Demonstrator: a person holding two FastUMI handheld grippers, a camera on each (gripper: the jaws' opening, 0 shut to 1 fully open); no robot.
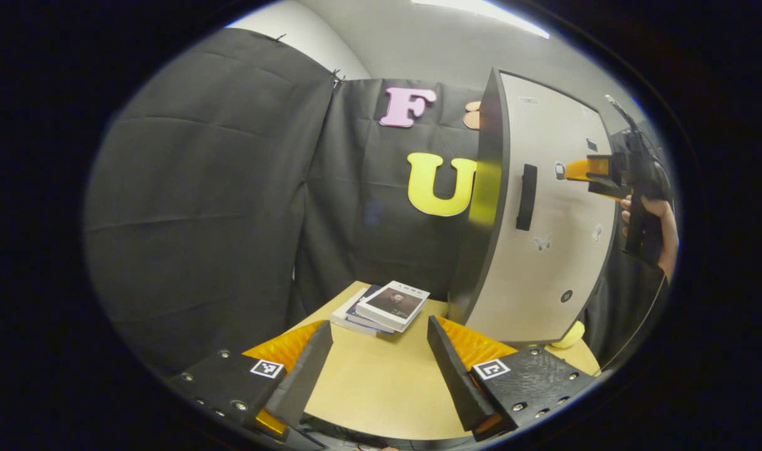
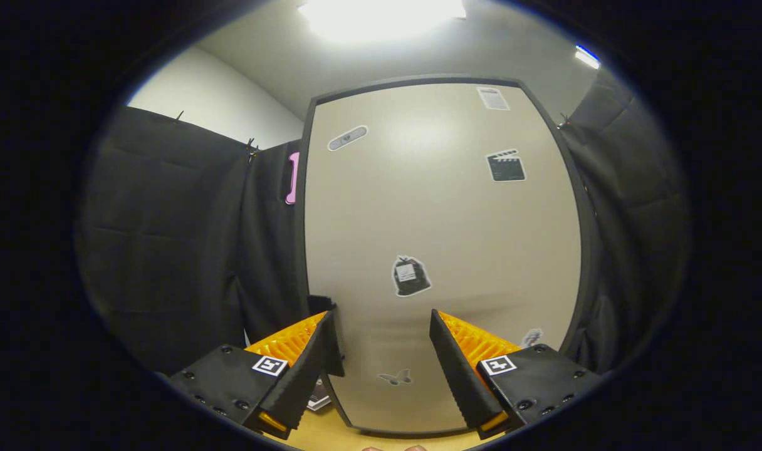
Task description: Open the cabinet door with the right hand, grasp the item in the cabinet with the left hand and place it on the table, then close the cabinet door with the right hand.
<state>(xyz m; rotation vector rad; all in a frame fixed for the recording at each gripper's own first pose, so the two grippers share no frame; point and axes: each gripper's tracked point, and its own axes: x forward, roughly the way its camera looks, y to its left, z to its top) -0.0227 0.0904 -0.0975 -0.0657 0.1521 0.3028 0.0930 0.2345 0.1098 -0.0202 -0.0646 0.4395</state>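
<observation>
No readable text; book cover [image 1: 395,304] and door stickers [image 2: 505,166] too blurred.

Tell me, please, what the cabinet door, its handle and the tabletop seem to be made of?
Cabinet door: probably laminated board, a smooth matt beige face with a dark edge band. Handle: black, plastic or coated metal; cannot tell which. Table: likely wood-look laminate, an even pale tan with no visible grain.

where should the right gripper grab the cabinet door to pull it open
Grip the dark vertical bar handle on the cabinet door, near its left edge. Approach from the door's front, fingers on either side of the bar: it stands upright and proud of the flat panel, which offers no other hold.
</observation>
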